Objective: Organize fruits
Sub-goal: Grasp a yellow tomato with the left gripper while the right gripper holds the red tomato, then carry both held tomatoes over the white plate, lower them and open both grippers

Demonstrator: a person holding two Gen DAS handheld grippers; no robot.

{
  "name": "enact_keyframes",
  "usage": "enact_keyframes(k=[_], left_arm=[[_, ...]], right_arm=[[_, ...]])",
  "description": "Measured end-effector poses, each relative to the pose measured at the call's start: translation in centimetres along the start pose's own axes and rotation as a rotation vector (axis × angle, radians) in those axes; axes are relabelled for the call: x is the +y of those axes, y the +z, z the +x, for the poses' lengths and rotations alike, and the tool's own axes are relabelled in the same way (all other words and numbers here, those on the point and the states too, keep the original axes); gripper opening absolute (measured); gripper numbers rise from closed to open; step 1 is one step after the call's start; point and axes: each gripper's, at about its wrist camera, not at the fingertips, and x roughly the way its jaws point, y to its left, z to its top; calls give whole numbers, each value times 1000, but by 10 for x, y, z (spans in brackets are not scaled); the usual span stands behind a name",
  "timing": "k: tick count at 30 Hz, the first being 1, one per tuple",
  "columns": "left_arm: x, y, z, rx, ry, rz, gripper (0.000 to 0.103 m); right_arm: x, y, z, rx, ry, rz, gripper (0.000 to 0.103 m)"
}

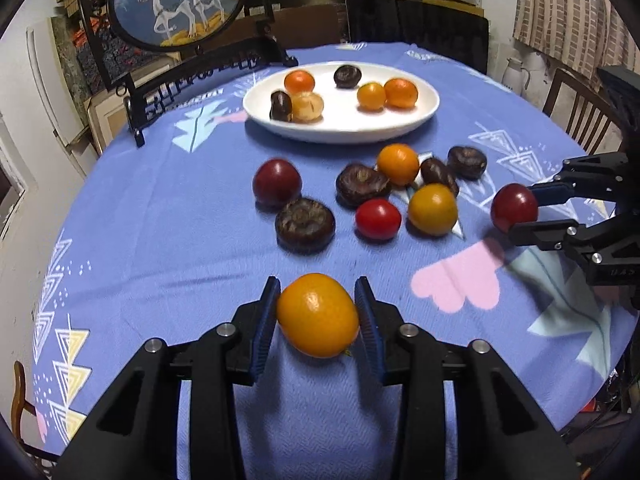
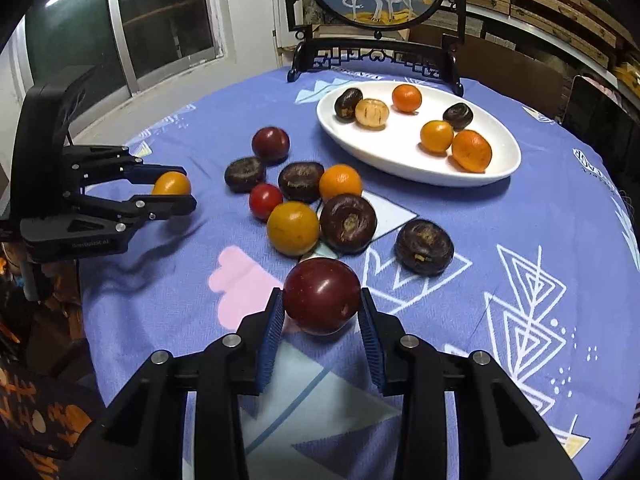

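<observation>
My left gripper (image 1: 318, 312) is shut on a yellow-orange fruit (image 1: 317, 315) near the table's front; it also shows in the right wrist view (image 2: 171, 184). My right gripper (image 2: 322, 312) is shut on a dark red fruit (image 2: 322, 295), which shows in the left wrist view (image 1: 514, 207) at the right. A white oval plate (image 1: 416, 120) at the back holds several orange and dark fruits. Several loose fruits lie between: a dark red one (image 1: 277, 182), a red one (image 1: 377, 219), a yellow one (image 1: 432, 209), an orange one (image 1: 398, 164) and dark brown ones (image 1: 305, 224).
The round table wears a blue patterned cloth (image 1: 160, 240). A black ornamental stand with a round deer picture (image 1: 176, 4) stands at the back left, close to the plate. Chairs (image 1: 576, 112) stand around the table edge.
</observation>
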Motion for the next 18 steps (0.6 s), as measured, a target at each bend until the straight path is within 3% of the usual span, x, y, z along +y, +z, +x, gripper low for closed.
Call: enact_keyframes(k=[5,7,8,9,12,13,14,16,18], left_arm=[[1,-4,12,28,0,-13,38],[0,-3,14,29,4,-13,41],[0,-3,15,37,1,-12,47],[0,-2,17,43,10,-17,60],[-2,-3,19,36,20,-13,65],[-2,-3,20,35,12,-16,64],[-3,-3,20,34,8,-15,64],[-5,-2,20,31,-9,-10,37],[-5,2,20,38,-24,-10,36]], right_arm=[[0,-7,5,33,-8,-19,40],[2,-7,5,29,-29,-35,55],[2,-6,4,13,-36,-32,70],[2,-4,4,-6,-32,-26,72],[3,0,9,2,-30,-32,69],[3,0,10,10,-28,-39,62],[4,0,13,24,-37,-51,43],[3,-3,12,28,-29,-55,38],[0,-3,10,26,-29,-52,37]])
